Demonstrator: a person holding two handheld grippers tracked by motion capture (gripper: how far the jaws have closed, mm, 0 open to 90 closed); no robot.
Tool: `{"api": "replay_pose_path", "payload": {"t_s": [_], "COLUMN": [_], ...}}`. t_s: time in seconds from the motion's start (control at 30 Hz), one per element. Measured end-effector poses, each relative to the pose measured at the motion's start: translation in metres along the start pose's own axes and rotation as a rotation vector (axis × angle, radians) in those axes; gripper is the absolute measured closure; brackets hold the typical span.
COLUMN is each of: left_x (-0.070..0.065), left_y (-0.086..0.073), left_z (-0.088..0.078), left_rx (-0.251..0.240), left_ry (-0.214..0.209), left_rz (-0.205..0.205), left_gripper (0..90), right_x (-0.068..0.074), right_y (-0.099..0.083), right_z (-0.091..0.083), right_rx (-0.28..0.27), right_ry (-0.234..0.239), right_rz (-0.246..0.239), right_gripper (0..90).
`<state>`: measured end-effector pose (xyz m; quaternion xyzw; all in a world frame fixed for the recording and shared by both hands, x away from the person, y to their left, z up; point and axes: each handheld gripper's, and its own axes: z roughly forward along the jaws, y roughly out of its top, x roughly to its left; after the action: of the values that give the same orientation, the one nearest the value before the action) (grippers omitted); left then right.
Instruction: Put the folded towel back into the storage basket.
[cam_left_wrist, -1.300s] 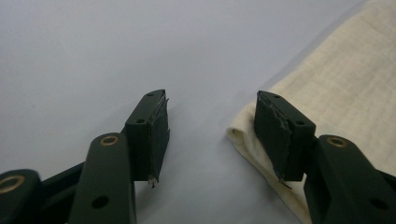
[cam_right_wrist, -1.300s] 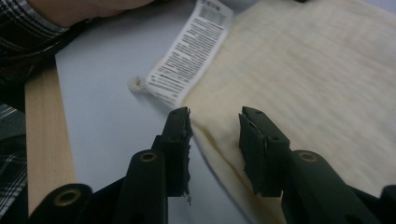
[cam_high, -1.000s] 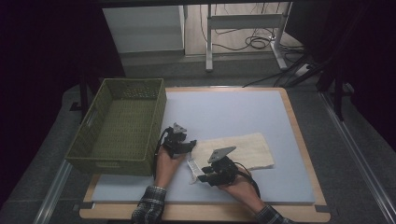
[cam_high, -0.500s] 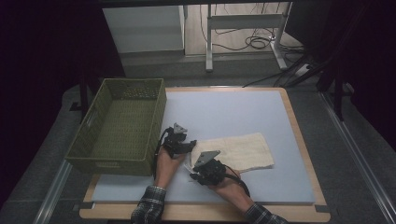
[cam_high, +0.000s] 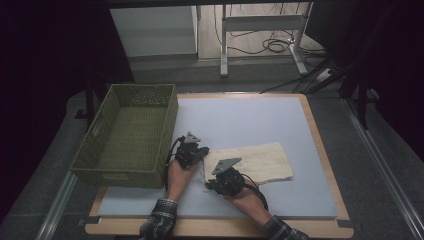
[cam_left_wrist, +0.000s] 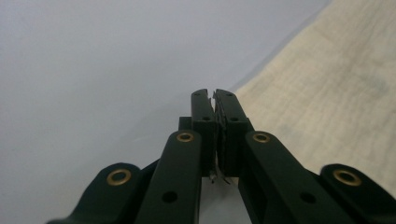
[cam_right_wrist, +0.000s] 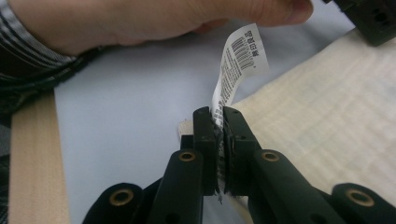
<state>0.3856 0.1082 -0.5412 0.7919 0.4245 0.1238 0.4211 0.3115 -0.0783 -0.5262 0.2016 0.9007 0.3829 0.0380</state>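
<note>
High view: cream cloth (cam_high: 255, 162) lies flat on the pale blue mat (cam_high: 250, 120); right gripper (cam_right_wrist: 219, 122) has just closed onto its barcode label (cam_right_wrist: 238, 65), left gripper (cam_left_wrist: 214, 100) has just closed at the cloth's edge

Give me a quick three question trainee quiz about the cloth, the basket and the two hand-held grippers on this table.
1. True or false: the green basket holds the cream cloth.
2. What rises between the right hand-held gripper jaws: A a barcode tag, B a spoon, C a cable?
3. Which cloth edge do both hand-held grippers work at, including the left hand-held gripper?

Key: 1 false, the cloth lies on the mat. 2 A. 3 The edge nearest the basket.
</note>
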Motion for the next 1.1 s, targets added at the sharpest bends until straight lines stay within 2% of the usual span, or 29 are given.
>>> {"api": "replay_pose_path", "payload": {"t_s": [0.17,0.3,0.67,0.9,1.1], "left_x": [-0.006,-0.014,-0.041,-0.052,-0.059], "left_y": [0.012,0.025,0.049,0.058,0.066], "left_z": [-0.007,-0.007,0.014,0.024,0.031], "left_rx": [-0.053,-0.067,-0.083,-0.097,-0.102], "left_ry": [0.001,-0.005,-0.036,-0.047,-0.056], "left_rz": [0.029,0.053,0.121,0.138,0.148], "left_gripper": [87.6,87.3,86.9,86.8,86.5], "right_x": [-0.004,-0.007,-0.022,-0.033,-0.039], "right_y": [0.006,0.005,-0.015,-0.028,-0.033], "right_z": [-0.018,-0.03,-0.059,-0.081,-0.094], "right_rx": [-0.049,-0.071,-0.108,-0.142,-0.15], "right_ry": [0.005,-0.003,-0.04,-0.049,-0.074], "right_rz": [0.012,0.019,0.067,0.117,0.123], "right_gripper": [85.6,85.6,85.6,85.6,85.5]}}
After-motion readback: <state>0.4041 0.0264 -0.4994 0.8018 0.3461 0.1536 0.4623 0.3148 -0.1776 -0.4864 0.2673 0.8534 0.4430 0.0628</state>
